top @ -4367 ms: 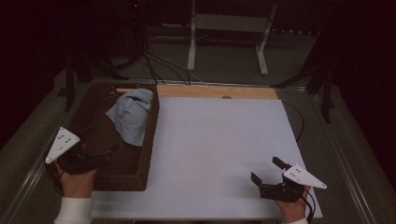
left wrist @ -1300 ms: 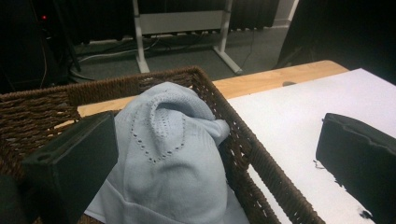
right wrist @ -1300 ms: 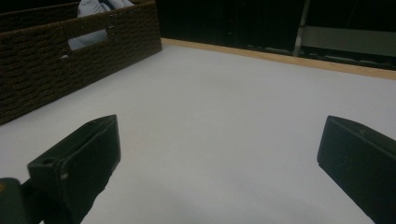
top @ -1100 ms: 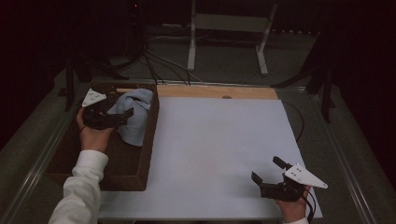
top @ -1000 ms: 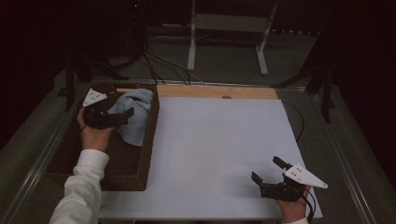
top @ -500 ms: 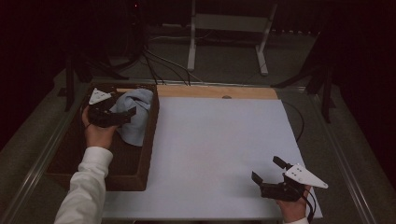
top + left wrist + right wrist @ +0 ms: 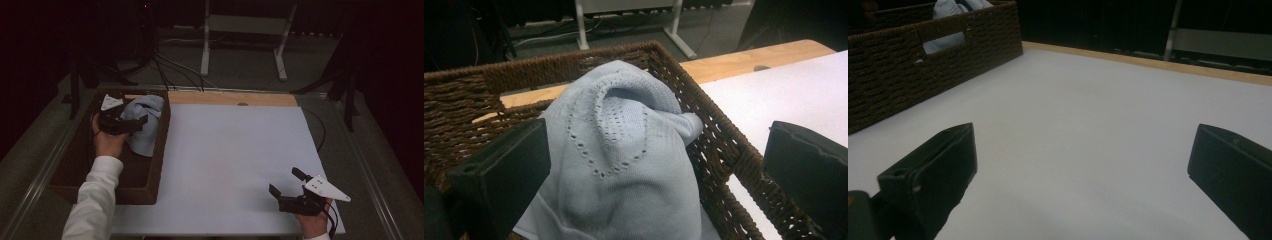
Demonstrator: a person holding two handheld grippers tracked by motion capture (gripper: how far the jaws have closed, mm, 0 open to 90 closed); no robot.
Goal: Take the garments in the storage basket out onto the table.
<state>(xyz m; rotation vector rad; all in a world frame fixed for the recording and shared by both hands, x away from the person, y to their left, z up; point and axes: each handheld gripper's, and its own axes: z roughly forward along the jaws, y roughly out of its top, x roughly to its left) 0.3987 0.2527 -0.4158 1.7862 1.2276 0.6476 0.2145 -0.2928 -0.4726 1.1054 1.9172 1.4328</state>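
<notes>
At the lower right of the high view, the right gripper (image 7: 287,186) rests low on the white table surface (image 7: 235,165), its jaws spread wide with nothing between them. At left, a white-sleeved arm reaches up the frame into a dark brown woven basket (image 7: 157,165). There the left gripper (image 7: 142,120) hovers with jaws wide apart over a pale blue knitted garment (image 7: 145,125), bunched in the basket's far right corner against its wall. Beyond, at the top, a wooden strip (image 7: 230,98) edges the table.
</notes>
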